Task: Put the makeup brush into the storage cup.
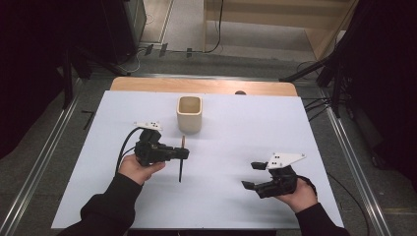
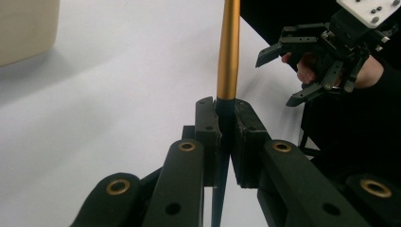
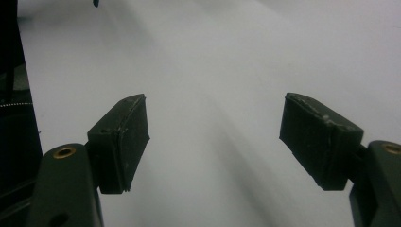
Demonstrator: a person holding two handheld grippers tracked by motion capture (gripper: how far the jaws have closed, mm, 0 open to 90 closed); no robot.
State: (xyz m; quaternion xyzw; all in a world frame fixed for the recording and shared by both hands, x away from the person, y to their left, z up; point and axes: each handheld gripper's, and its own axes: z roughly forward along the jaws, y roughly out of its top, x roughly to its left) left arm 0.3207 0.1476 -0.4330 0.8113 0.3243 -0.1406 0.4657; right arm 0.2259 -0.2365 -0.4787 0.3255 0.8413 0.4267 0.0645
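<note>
Left tongs [image 1: 186, 154] sit left of centre over the white table [image 1: 236, 187], held in the person's left hand [image 1: 139, 169], and are pinching a slim pen-like stick [image 1: 181, 160] crosswise. In the high view the stick runs near-to-far: its tan-gold upper part points toward the far side, its dark lower part toward the near edge. The left gripper view shows the two black pads pressed against the dark section of the stick [image 2: 228, 56] just below where the gold barrel begins, with the gold part rising straight up out of the grip. A beige, square-mouthed cup [image 1: 189, 114] stands upright on the table just beyond the stick's far tip, apart from it; its inside looks empty from above. Right tongs [image 1: 252, 175] are well apart from the stick, near the table's right near corner, held in the right hand [image 1: 298, 196] and pointing left. Their pads are spread wide with only bare table surface between them in the right gripper view [image 3: 215, 142]. A grey three-cornered plate [image 1: 285, 159] tops the right tongs. Cable [image 1: 124, 145] loops from the left tongs toward the near-left.
</note>
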